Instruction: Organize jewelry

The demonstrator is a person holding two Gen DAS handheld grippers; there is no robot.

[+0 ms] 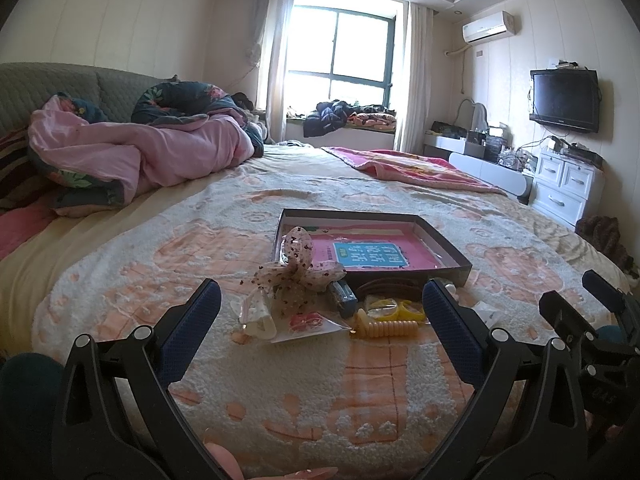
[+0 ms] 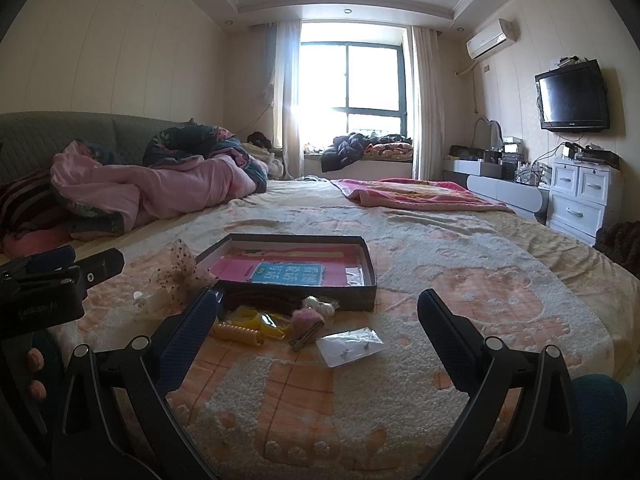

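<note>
A dark shallow box (image 1: 444, 246) with a pink lining and a blue card lies on the bed; it also shows in the right wrist view (image 2: 370, 276). Jewelry and hair pieces lie in front of it: a dotted sheer bow (image 1: 298, 270), a clear packet with a red item (image 1: 306, 322), a yellow spiral clip (image 1: 394, 327), yellow rings (image 1: 400, 307), a dark band (image 1: 390, 286). The right wrist view adds a clear earring packet (image 2: 350, 345) and a pink fuzzy clip (image 2: 306, 318). My left gripper (image 1: 322, 306) is open and empty just before the pile. My right gripper (image 2: 318, 320) is open and empty over the items.
A pink and floral quilt (image 1: 140, 148) is heaped at the back left of the bed. A pink blanket (image 1: 404, 166) lies at the back right. White drawers (image 2: 580, 196) and a wall TV (image 2: 572, 96) stand to the right. The other gripper shows at each view's side edge.
</note>
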